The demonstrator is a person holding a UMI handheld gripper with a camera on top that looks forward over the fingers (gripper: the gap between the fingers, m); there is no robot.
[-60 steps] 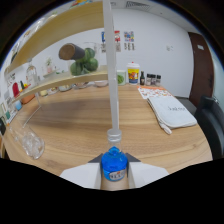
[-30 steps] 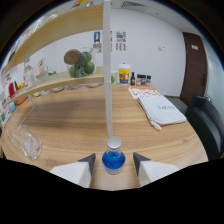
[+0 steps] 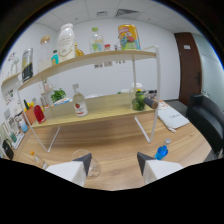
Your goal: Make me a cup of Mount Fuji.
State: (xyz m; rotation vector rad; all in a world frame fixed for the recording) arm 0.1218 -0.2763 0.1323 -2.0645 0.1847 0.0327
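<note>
My gripper (image 3: 114, 160) is open above the wooden table (image 3: 120, 142), and nothing stands between its fingers. A small bottle with a blue body and a pale cap (image 3: 161, 151) stands on the table just to the right of the right finger (image 3: 145, 160). A clear empty glass (image 3: 94, 165) sits on the table close by the left finger (image 3: 83, 161), partly hidden behind it.
Beyond the fingers a white-framed wooden shelf rack (image 3: 100, 61) stands on the table. It carries a red-labelled bottle (image 3: 78, 105), green produce (image 3: 138, 102) and several jars and bottles. Papers (image 3: 172, 120) lie to the right, with a black chair (image 3: 207, 120) past them.
The blue bottle stood between my fingers before. Now it stands free at their right, and the view has swung left and back to face the shelf rack.
</note>
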